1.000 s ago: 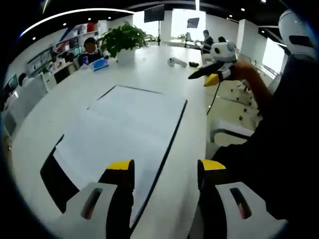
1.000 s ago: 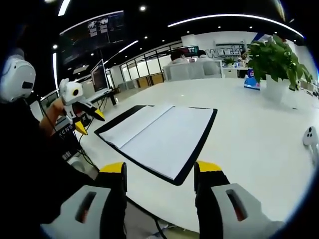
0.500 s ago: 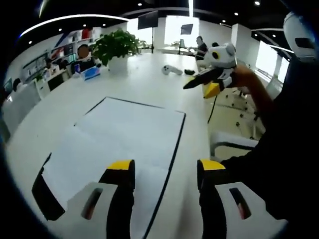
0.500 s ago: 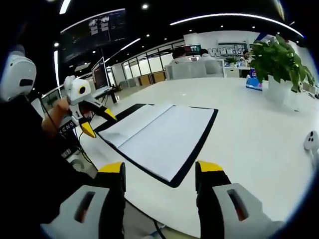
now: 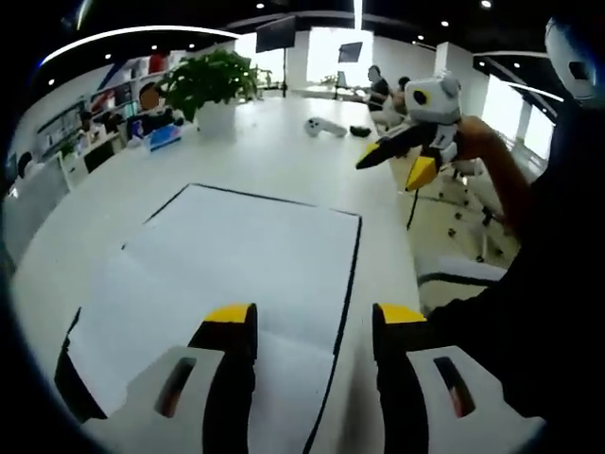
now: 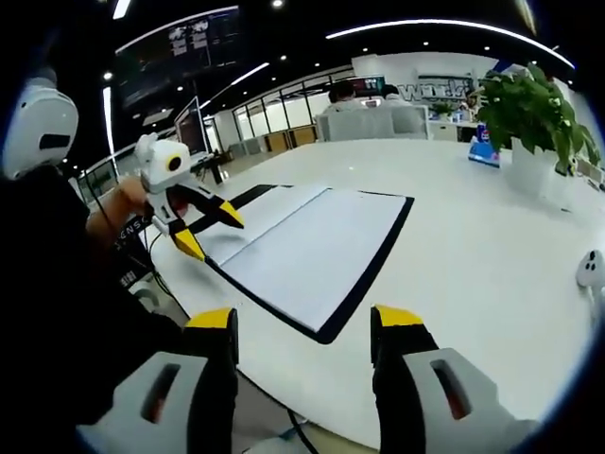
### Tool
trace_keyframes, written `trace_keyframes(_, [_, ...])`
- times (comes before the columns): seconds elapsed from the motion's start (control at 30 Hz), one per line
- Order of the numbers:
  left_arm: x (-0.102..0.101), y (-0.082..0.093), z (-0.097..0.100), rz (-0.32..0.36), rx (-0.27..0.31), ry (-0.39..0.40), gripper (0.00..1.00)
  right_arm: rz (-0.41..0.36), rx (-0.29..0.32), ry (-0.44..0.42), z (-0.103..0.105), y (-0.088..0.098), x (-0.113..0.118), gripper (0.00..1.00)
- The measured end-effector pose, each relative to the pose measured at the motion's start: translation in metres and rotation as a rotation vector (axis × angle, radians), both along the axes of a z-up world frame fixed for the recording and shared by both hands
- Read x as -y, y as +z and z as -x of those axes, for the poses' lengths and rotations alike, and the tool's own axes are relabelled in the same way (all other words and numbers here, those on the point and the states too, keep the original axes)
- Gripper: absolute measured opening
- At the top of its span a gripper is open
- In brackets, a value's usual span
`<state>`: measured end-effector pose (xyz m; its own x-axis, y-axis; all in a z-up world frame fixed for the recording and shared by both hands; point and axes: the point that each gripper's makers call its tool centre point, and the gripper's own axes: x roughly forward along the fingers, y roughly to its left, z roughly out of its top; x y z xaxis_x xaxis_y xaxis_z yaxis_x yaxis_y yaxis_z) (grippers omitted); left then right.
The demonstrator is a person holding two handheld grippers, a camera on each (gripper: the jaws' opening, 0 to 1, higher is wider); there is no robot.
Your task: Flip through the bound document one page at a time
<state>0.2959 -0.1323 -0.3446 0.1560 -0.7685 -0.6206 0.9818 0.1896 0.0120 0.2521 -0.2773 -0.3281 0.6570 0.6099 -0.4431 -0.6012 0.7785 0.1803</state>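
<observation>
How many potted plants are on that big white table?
1. The potted plant stands in a white pot at the far end of the table, beyond the open bound document; the right gripper view shows the same plant. Others may be hidden.

I count one bound document (image 5: 227,265), one potted plant (image 5: 210,83), two tools (image 5: 307,326) (image 6: 304,326), one surface (image 5: 274,151).
</observation>
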Motion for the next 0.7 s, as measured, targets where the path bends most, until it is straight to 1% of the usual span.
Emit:
trace_keyframes(0.03, [0.002, -0.001, -0.001, -0.010, 0.015, 0.003, 0.50, 0.012, 0.021, 0.015, 0.000, 0.002, -0.001, 0.56])
trace_keyframes(0.07, [0.004, -0.001, -0.006, -0.018, 0.056, 0.005, 0.50, 0.015, 0.025, 0.019, 0.000, 0.002, -0.001, 0.56])
trace_keyframes(0.1, [0.007, 0.000, -0.007, -0.020, 0.079, 0.000, 0.50, 0.018, 0.036, 0.028, 0.000, 0.004, -0.001, 0.56])
trace_keyframes(0.13, [0.009, -0.001, -0.005, -0.018, 0.083, -0.011, 0.50, 0.019, 0.042, 0.035, 0.000, 0.005, -0.001, 0.56])
trace_keyframes(0.2, [0.012, -0.003, -0.004, -0.009, 0.076, -0.025, 0.49, 0.021, 0.056, 0.045, -0.001, 0.006, 0.002, 0.55])
trace_keyframes(0.23, [0.013, -0.004, -0.004, 0.002, 0.058, -0.027, 0.48, 0.022, 0.058, 0.050, -0.002, 0.007, 0.003, 0.55])
trace_keyframes(0.33, [0.016, -0.007, -0.004, 0.028, 0.044, -0.033, 0.46, 0.030, 0.055, 0.065, -0.001, 0.006, 0.001, 0.55])
trace_keyframes(0.4, [0.017, -0.010, -0.005, 0.035, 0.033, -0.033, 0.46, 0.040, 0.054, 0.093, 0.003, 0.004, -0.002, 0.54])
trace_keyframes(0.53, [0.016, -0.020, -0.007, 0.024, 0.025, -0.024, 0.46, 0.054, 0.036, 0.142, 0.012, 0.000, -0.006, 0.54])
trace_keyframes(0.7, [0.019, -0.023, -0.006, 0.056, 0.014, -0.026, 0.46, 0.073, 0.015, 0.174, 0.019, -0.005, -0.006, 0.55])
